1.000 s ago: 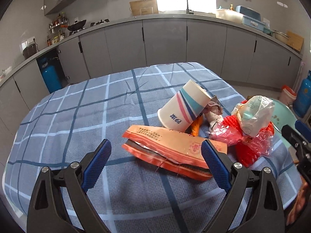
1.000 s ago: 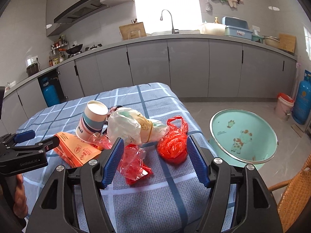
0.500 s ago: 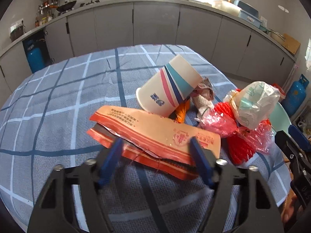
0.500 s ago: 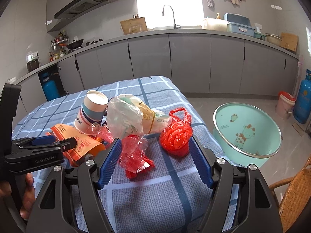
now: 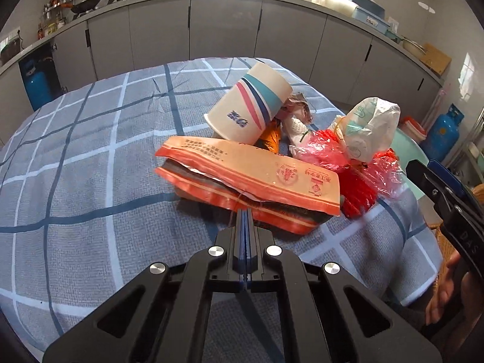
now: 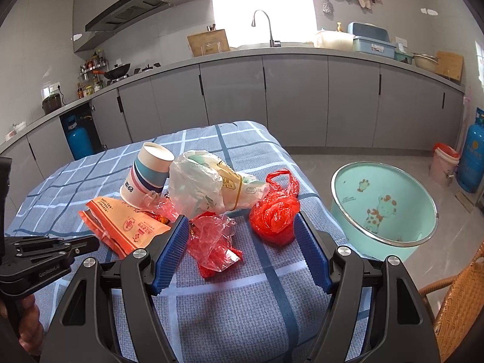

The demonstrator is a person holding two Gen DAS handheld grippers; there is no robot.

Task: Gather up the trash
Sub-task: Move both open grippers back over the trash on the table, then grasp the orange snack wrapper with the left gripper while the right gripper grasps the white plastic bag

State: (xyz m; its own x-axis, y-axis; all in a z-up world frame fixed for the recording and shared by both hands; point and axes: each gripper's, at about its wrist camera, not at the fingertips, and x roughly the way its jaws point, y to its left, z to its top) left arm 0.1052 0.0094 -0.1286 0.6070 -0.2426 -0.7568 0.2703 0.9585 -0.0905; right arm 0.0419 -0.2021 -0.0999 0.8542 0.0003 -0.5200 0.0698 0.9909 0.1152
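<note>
— Where's the flat orange paper packet?
— On the checked-cloth counter, touching the left claw, pads pressed together on its near edge.
— The right claw?
— Wide apart, empty, crumpled red plastic bags between

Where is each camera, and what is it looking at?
Left wrist: sits on the left gripper, looking down at the orange packet; shows its shut fingers and, at right, the other gripper with a hand.
Right wrist: sits on the right gripper, facing the red bag and green basin; shows its open fingers.
Both see the paper cup, packet and kitchen cabinets.
</note>
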